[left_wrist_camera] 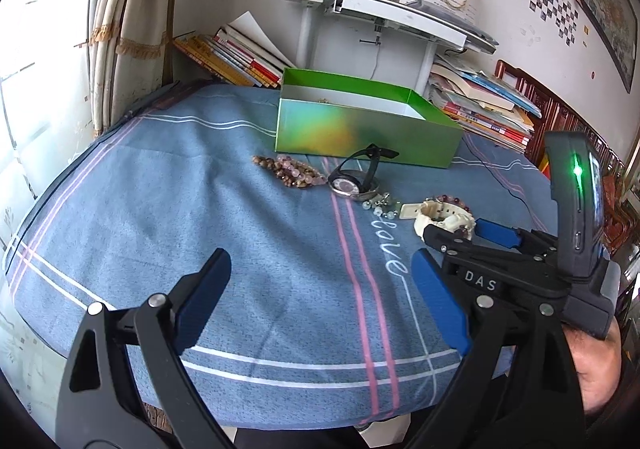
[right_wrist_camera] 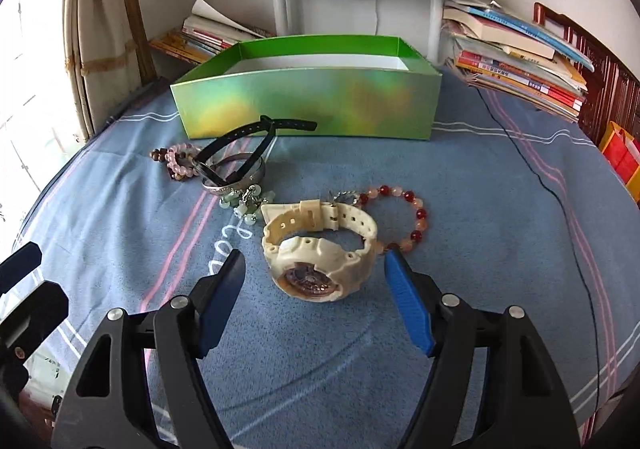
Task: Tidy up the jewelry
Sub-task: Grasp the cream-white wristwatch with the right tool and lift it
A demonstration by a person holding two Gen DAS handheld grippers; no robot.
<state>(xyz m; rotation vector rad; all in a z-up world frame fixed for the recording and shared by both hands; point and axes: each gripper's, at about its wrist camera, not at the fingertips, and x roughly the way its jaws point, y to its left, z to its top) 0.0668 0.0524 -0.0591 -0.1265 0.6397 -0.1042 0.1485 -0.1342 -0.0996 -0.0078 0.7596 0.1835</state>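
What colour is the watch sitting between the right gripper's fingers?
Cream-white watch, with a coppery dial; clearest in the right wrist view.

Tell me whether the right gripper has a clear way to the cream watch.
Probably yes: the right gripper is open with the cream watch straight ahead between its fingers. The red bead bracelet touching the strap might get caught.

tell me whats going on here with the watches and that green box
A person is sorting jewelry on a blue cloth. The right hand-held gripper is open around the cream watch, not yet gripping. The left hand-held gripper is open, holding nothing. The black watch and bead bracelets lie outside the green box.
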